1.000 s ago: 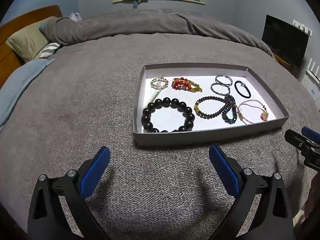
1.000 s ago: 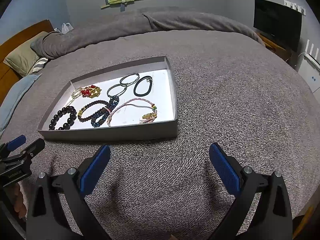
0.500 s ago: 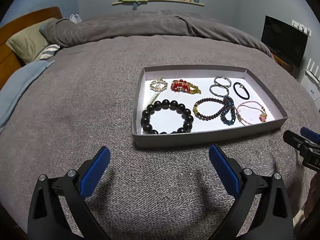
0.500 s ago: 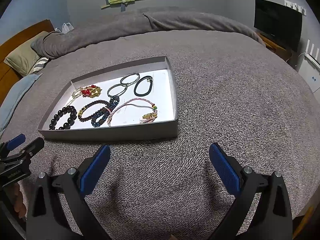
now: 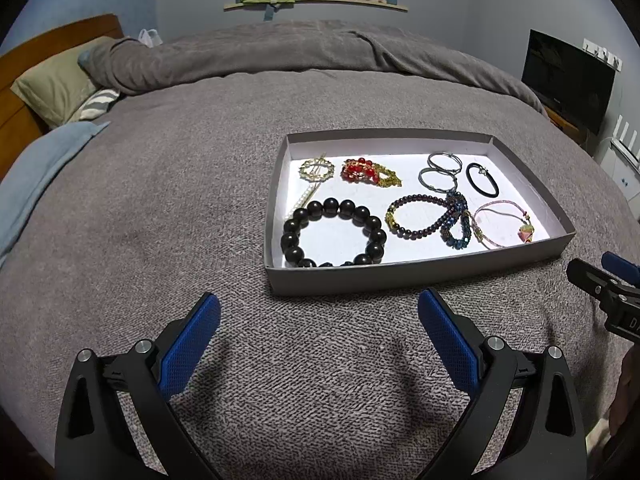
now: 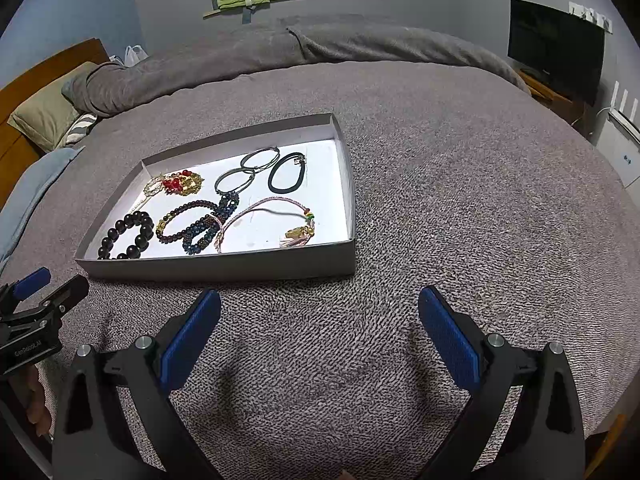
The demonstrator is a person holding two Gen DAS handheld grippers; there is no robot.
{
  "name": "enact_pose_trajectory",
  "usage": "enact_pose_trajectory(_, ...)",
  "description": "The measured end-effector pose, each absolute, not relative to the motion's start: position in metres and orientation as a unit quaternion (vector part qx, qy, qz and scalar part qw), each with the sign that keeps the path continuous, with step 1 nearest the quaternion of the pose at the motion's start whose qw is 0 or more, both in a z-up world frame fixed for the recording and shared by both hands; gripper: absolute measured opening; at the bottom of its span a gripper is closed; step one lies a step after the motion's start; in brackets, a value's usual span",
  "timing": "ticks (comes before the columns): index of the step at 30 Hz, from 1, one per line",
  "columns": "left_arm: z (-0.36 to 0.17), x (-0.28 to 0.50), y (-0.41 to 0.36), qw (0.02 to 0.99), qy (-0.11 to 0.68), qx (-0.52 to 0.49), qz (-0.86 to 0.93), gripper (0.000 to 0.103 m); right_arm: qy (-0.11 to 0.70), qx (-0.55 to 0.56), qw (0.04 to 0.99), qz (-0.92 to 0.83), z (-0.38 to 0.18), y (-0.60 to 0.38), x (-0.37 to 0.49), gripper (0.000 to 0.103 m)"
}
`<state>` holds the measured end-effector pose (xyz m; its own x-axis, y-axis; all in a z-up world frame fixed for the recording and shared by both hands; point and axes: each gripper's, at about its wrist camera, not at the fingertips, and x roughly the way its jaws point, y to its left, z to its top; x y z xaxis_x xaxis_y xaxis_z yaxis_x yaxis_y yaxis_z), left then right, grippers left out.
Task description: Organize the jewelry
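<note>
A shallow grey tray with a white floor lies on the grey bed cover; it also shows in the right wrist view. In it lie a black bead bracelet, a dark red bead bracelet, a red and gold piece, a gold ring brooch, two silver hoops, a black hair tie and a pink cord bracelet. My left gripper is open and empty, just short of the tray's near wall. My right gripper is open and empty, near the tray's near right corner.
Pillows and a wooden headboard are at the far left. A folded grey duvet lies across the far side. A dark screen stands at the right. A shelf with clothes is on the back wall.
The left gripper has drawn back and tilted slightly, so the tray sits a little lower and left in its view. The right gripper has hardly moved. Both stay open.
</note>
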<state>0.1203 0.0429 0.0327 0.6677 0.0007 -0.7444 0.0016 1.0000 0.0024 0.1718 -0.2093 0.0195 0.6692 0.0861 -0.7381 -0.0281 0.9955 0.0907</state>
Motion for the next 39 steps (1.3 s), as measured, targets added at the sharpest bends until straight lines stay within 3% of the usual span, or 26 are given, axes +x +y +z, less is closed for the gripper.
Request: enact_pose_trajectory(39,0.0321,0.1180,0.0430,0.914,0.406,0.014,0.003,0.098,0.408,0.029,0.912,0.033,0.0177,-0.2078,0.1732,0.098)
